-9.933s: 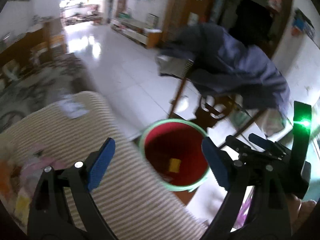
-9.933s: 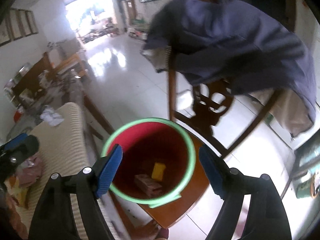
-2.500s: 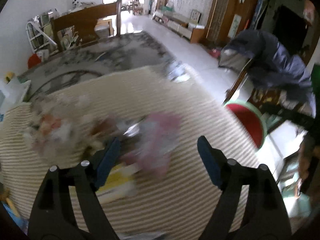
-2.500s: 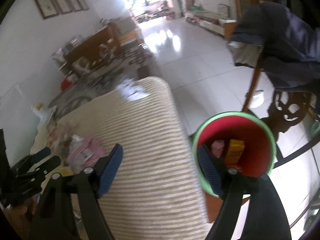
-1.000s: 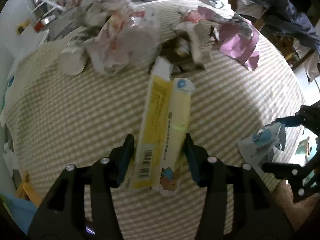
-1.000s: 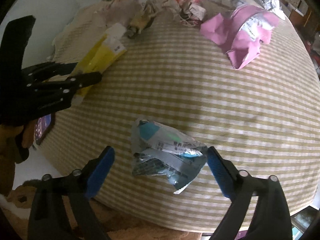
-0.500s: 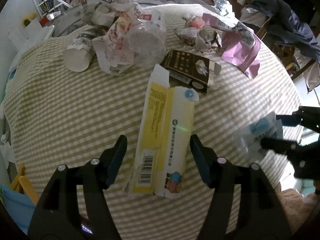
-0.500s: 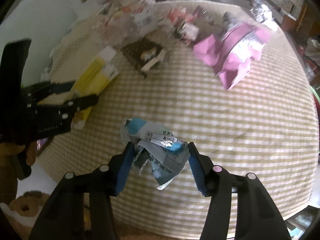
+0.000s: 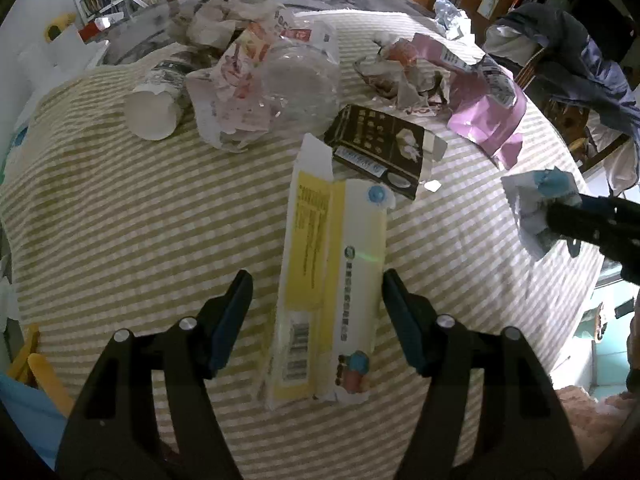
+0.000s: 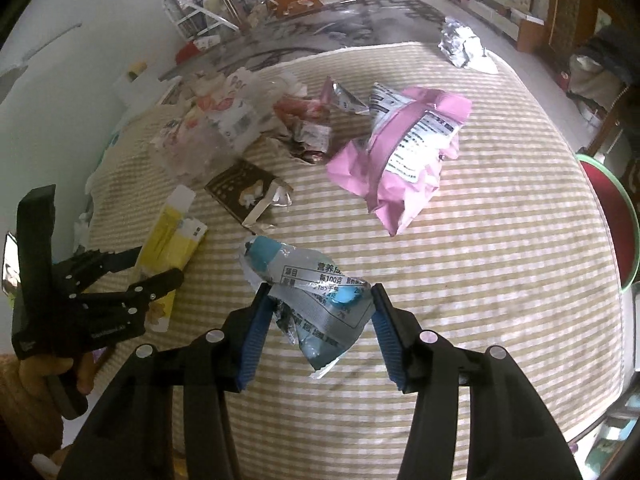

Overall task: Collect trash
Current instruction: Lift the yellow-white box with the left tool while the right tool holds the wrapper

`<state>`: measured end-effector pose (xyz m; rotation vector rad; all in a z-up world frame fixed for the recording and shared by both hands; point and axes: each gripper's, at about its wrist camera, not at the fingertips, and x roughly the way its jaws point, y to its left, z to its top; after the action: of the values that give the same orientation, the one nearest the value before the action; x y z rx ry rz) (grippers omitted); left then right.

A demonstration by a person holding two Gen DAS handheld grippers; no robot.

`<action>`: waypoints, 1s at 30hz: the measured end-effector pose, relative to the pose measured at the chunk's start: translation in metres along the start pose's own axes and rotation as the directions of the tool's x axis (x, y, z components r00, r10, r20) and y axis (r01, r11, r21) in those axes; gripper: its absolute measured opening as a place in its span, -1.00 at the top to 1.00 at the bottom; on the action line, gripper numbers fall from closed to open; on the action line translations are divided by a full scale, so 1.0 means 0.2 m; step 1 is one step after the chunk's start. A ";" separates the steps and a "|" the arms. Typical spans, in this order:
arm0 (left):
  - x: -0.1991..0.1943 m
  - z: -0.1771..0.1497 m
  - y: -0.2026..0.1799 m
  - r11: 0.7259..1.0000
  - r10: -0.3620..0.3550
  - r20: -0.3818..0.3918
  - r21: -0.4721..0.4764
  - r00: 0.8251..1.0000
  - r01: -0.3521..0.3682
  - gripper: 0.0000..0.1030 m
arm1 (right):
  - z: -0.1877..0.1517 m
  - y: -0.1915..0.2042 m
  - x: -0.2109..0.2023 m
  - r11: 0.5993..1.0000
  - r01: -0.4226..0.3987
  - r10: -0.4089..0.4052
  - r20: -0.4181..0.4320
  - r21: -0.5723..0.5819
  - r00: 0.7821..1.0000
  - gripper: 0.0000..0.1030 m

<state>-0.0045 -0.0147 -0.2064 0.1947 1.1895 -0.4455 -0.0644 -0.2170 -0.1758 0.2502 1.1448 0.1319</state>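
Observation:
A flattened yellow and white carton [image 9: 332, 260] lies on the striped tablecloth [image 9: 140, 220]. My left gripper [image 9: 316, 280] straddles its near end, open, with its pads off the carton's sides. The right wrist view shows that gripper [image 10: 160, 266] over the same carton [image 10: 172, 240]. My right gripper [image 10: 320, 292] is closing on a crumpled blue and silver wrapper [image 10: 316, 280] and holds it just above the cloth. At the right edge of the left wrist view, the right gripper [image 9: 592, 216] grips the wrapper [image 9: 532, 200]. A red bin with a green rim [image 10: 624, 216] stands past the table's right edge.
Further back lie a pink bag [image 10: 412, 144], a dark flattened box [image 9: 376, 144], a paper cup [image 9: 154, 108], a clear plastic tub [image 9: 296, 84], crumpled wrappers and foil [image 10: 460, 46]. A chair draped with a dark jacket [image 9: 580, 52] stands beyond the table.
My right gripper has shut on the blue and silver wrapper and lifted it off the cloth. The left gripper has opened off the yellow carton, which stays on the table.

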 end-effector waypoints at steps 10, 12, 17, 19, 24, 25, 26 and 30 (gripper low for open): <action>0.06 0.01 0.01 1.000 0.013 -0.032 -0.027 0.999 -0.014 -0.46 | 0.01 0.01 -0.01 1.000 -0.013 0.013 0.007 -0.006 1.000 0.05; 0.07 0.01 0.01 0.999 0.001 -0.037 -0.037 0.999 -0.003 -0.41 | 0.01 0.01 -0.02 1.000 -0.014 0.014 0.009 -0.006 1.000 0.05; 0.07 0.00 0.00 0.998 -0.019 -0.029 -0.060 0.999 0.018 0.10 | 0.01 0.01 -0.03 1.000 -0.022 0.023 0.020 -0.005 1.000 0.05; 0.06 0.01 -0.01 0.998 -0.015 -0.018 -0.064 1.000 0.014 0.15 | 0.01 0.01 -0.04 1.000 -0.023 0.024 0.027 -0.004 0.999 0.05; -0.03 0.03 0.02 0.995 -0.012 0.055 -0.103 0.998 0.018 0.15 | 0.02 -0.01 -0.06 1.000 -0.022 0.021 0.044 0.008 0.999 0.05; -0.06 0.04 0.02 0.994 -0.011 0.073 -0.105 0.997 0.018 0.15 | 0.02 -0.02 -0.07 1.000 -0.021 0.021 0.047 0.011 0.999 0.05; -0.08 0.04 0.02 0.994 -0.010 0.086 -0.105 0.996 0.019 0.15 | 0.02 -0.02 -0.07 1.000 -0.020 0.020 0.050 0.012 0.999 0.05; -0.17 0.08 -0.01 0.995 -0.014 0.146 -0.097 0.989 0.028 0.15 | 0.03 -0.03 -0.09 1.000 -0.018 0.018 0.066 0.013 0.998 0.05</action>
<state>-0.0019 -0.0151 -0.1691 0.0633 1.0686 -0.4115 -0.0659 -0.2280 -0.1584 0.2752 1.0783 0.1309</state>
